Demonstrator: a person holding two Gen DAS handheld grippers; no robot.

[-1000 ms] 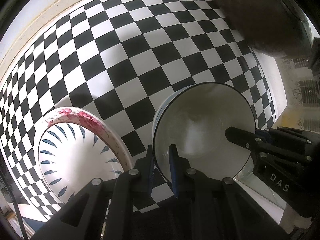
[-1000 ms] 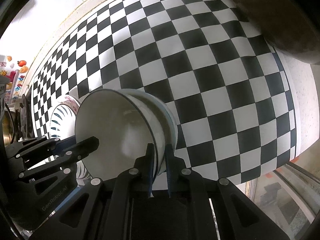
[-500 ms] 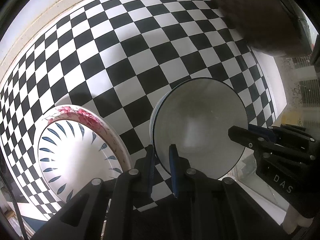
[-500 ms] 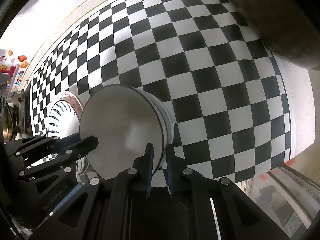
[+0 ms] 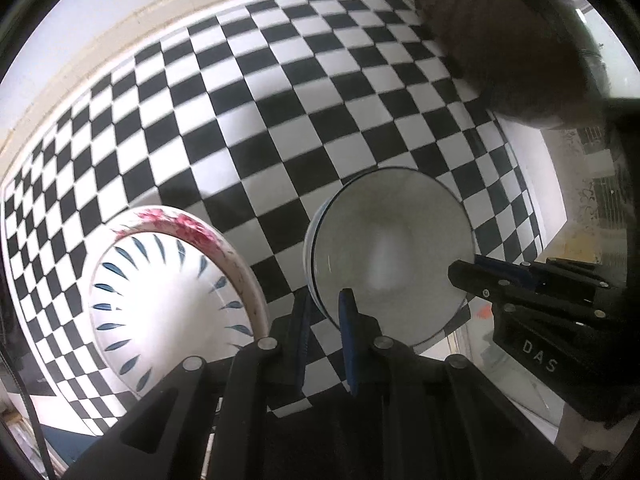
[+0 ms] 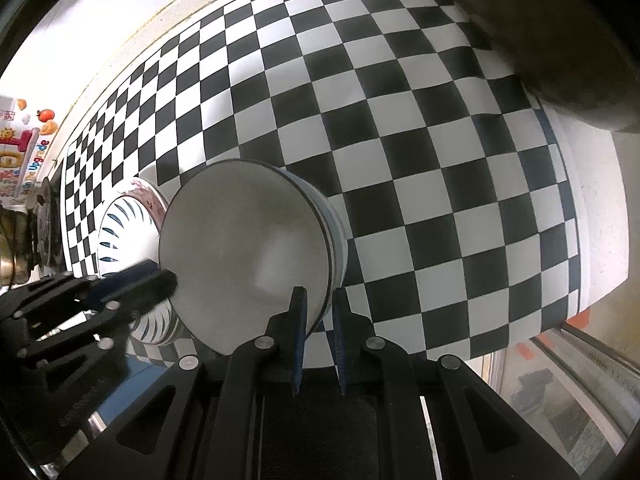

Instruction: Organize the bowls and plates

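Observation:
A white bowl with a thin dark rim (image 5: 392,256) (image 6: 248,248) hangs over the checkered tablecloth, held at opposite sides of its rim. My left gripper (image 5: 326,298) is shut on the rim's left side, one pad inside and one outside. On the other side, my right gripper (image 6: 318,296) is shut on the rim the same way. Each gripper shows in the other's view: the right gripper (image 5: 468,276) and the left gripper (image 6: 168,280). To the left sits a blue-leaf bowl (image 5: 168,292) (image 6: 124,232) nested in a pink-flowered dish (image 5: 180,220).
The checkered tablecloth (image 5: 280,120) (image 6: 400,160) stretches back to a pale wall. A large dark round object (image 5: 512,40) (image 6: 560,40) looms at the top right. The table's right edge (image 6: 592,240) drops to the floor. A pot on a stove (image 6: 16,248) stands far left.
The white bowl has risen a little over the cloth with both grippers still clamped on its rim. The patterned dishes on the left now lie lower relative to it.

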